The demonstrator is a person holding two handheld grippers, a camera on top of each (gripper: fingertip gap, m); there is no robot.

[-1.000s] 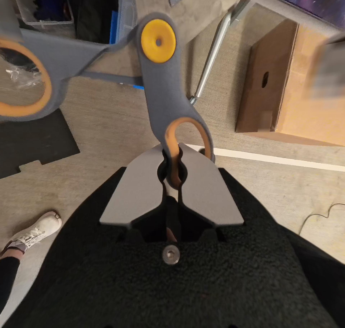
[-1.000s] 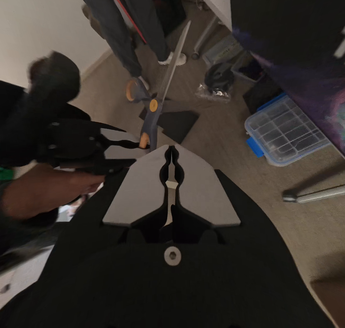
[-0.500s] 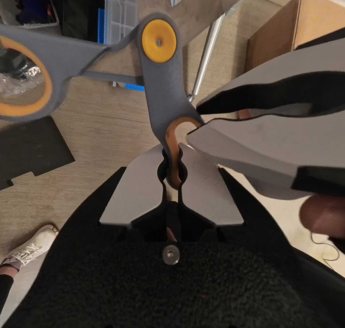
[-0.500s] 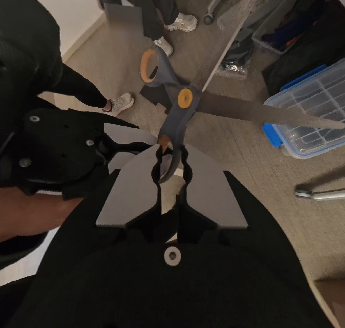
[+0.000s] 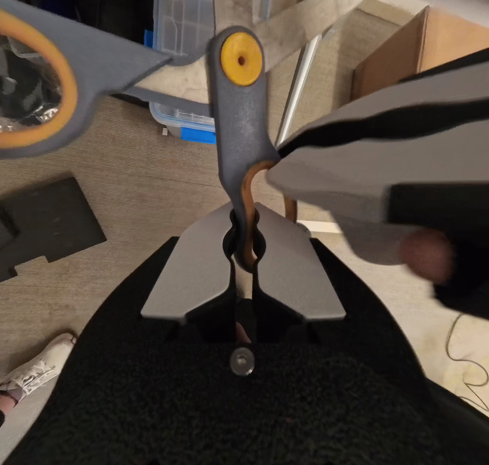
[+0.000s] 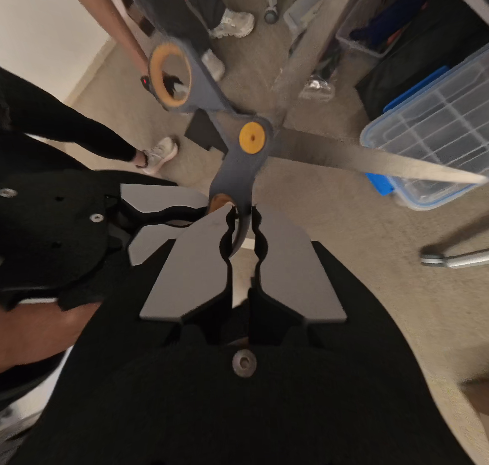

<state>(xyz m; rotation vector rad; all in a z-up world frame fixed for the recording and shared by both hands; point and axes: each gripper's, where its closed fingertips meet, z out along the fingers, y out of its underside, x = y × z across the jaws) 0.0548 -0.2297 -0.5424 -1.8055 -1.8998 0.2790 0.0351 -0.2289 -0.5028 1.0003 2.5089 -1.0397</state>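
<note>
We see the right gripper (image 5: 275,161) now close in at three o'clock in the left wrist view, its tips at the lower loop of the scissors (image 5: 238,124), where a second ago it sits far off and blurred. In the right wrist view its jaws, nearly closed then, stand apart around that loop, and the scissors (image 6: 238,161) fill more of the view.

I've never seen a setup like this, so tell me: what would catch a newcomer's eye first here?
A big pair of scissors with grey and orange handles, held in mid-air with its blades wide open. The left hand-held gripper is shut on one handle loop, while the right hand-held gripper has its fingers around the same loop with a gap showing. Below, on the carpet, sits a clear plastic box with blue clips.
</note>
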